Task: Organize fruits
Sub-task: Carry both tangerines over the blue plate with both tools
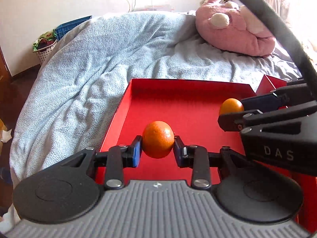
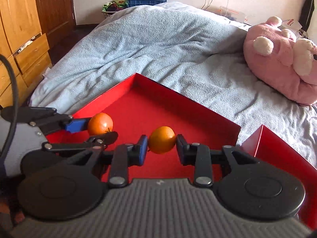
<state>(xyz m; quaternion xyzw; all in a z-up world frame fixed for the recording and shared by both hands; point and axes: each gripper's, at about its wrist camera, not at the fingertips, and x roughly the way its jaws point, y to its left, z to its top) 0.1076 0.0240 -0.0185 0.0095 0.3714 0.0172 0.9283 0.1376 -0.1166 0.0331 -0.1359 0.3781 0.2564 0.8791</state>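
Observation:
A red tray (image 1: 178,83) lies on the bed; it also shows in the right wrist view (image 2: 198,105). My left gripper (image 1: 158,149) is shut on a darker orange (image 1: 158,138) and holds it over the tray floor. In the right wrist view the left gripper (image 2: 100,130) and its orange (image 2: 100,123) sit at the left. My right gripper (image 2: 162,145) is shut on a lighter orange (image 2: 162,139), also over the tray. In the left wrist view the right gripper (image 1: 231,111) and its orange (image 1: 230,106) come in from the right.
A second red box (image 2: 277,144) stands right of the tray, its corner also in the left wrist view (image 1: 271,83). A light blue blanket (image 1: 109,59) covers the bed. A pink plush toy (image 2: 277,59) lies at the far right. Wooden drawers (image 2: 23,49) stand left of the bed.

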